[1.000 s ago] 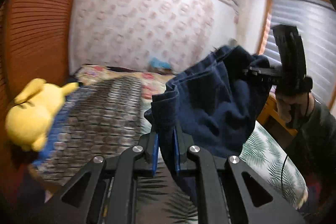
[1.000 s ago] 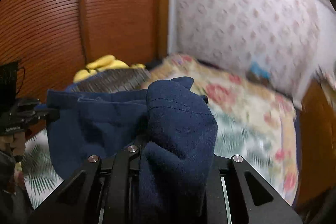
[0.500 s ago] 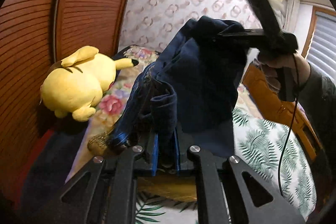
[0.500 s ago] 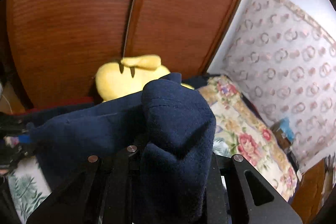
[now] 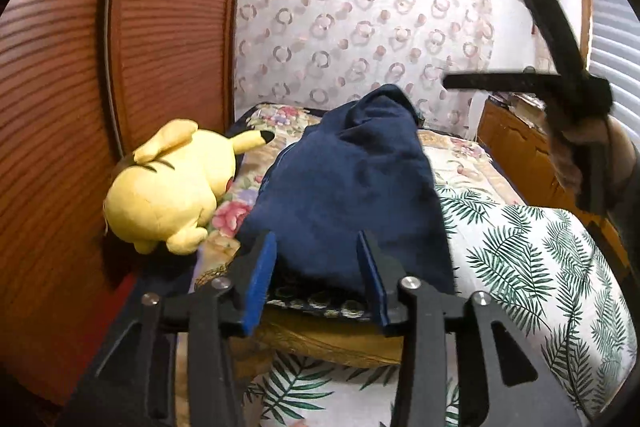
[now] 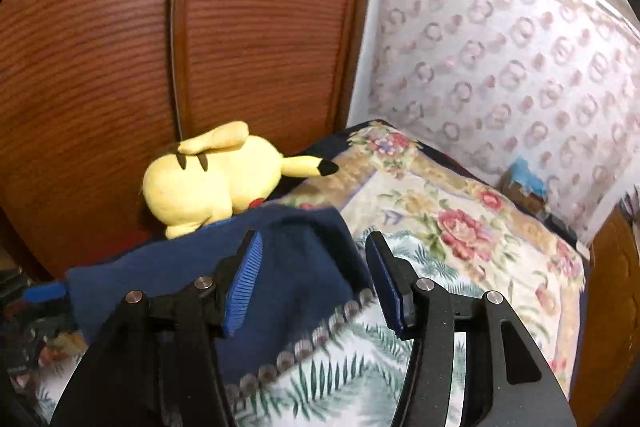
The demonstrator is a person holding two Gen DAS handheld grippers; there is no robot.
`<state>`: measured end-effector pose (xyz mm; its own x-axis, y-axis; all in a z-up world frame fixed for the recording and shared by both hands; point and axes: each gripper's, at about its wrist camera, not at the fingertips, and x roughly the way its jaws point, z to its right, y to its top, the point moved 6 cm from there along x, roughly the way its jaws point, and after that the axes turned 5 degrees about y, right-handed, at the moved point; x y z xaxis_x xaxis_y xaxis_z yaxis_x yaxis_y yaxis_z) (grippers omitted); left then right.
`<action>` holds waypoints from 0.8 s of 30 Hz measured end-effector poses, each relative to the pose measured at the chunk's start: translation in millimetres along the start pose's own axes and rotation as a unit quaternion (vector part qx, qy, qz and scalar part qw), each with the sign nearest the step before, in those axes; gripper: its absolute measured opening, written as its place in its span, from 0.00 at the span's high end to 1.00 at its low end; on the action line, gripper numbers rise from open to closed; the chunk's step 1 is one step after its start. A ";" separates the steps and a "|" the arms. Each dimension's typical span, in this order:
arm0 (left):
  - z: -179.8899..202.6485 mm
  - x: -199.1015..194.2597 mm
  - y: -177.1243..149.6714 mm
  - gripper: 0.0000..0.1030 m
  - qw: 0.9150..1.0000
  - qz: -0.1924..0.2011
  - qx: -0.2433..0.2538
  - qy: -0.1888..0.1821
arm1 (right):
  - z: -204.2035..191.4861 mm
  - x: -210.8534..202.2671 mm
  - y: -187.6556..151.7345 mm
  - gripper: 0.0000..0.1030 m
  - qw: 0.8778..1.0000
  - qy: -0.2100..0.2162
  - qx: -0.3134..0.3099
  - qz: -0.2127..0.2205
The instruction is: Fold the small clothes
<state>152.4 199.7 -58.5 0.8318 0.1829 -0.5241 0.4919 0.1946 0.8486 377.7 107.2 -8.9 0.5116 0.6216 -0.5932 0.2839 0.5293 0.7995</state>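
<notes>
Dark blue fabric garment (image 5: 344, 195) lay mid-frame on bed, beside yellow plush toy (image 5: 172, 187). Left gripper (image 5: 316, 275) and right gripper (image 6: 314, 279) had just spread, apparently clear of cloth. Advice: withdraw straight back; avoid snagging fold.

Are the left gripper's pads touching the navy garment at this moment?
Apart. In the left wrist view the left gripper has just opened; its blue pads stand clear on either side of the navy garment, which lies on the bed.
</notes>
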 end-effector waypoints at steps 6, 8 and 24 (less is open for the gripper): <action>33.4 -22.9 6.9 0.51 0.999 0.020 0.027 -0.013 | 1.3 -61.3 -56.0 0.36 0.999 -0.011 0.046 0.016; 46.8 -29.3 7.5 0.50 0.999 0.022 0.032 -0.026 | 3.8 -86.5 -77.0 0.30 0.997 -0.017 0.066 0.027; 136.7 -70.0 17.0 0.50 0.994 0.045 0.070 -0.066 | 10.1 -252.7 -183.2 0.19 0.971 -0.147 0.159 0.098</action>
<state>137.7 58.5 2.4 0.8960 0.0641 -0.4395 0.4373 0.0454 0.8982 204.6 -152.7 -4.5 0.7778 0.4759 -0.4106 0.3692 0.1828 0.9112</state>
